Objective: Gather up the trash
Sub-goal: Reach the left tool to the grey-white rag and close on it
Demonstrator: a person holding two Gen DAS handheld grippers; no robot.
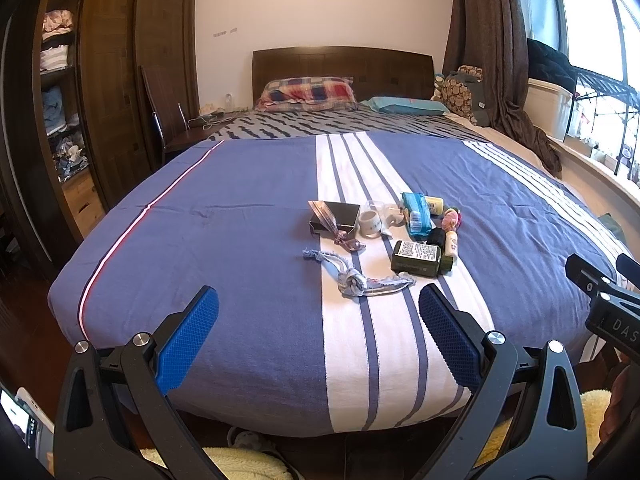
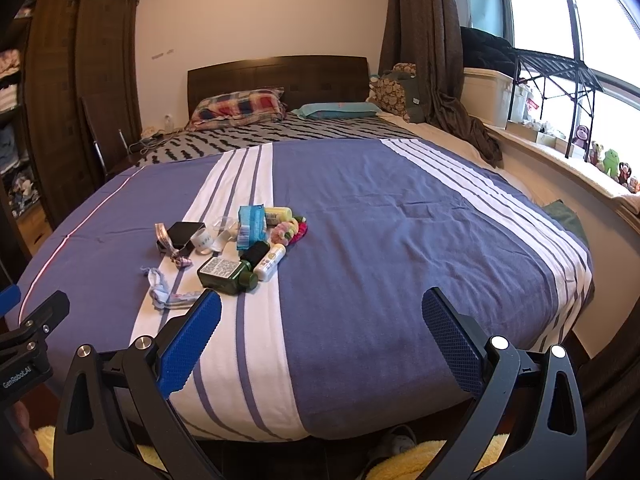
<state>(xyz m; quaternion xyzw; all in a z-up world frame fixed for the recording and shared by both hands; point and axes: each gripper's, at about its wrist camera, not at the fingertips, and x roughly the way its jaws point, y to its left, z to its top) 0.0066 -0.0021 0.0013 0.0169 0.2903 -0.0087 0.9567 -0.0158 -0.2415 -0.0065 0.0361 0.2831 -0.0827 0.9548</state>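
Clutter point(image 1: 384, 236) lay mid-bed point(image 1: 240, 220), at 12 o'clock from my left gripper point(image 1: 319, 308). Both jaws were released, right gripper point(image 2: 321, 312) included. I judged the frayed rag point(image 1: 356, 276) light and limp; pinch its knot.

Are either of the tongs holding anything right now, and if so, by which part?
Nothing is held. The left tongs and right tongs are both open above the bed.
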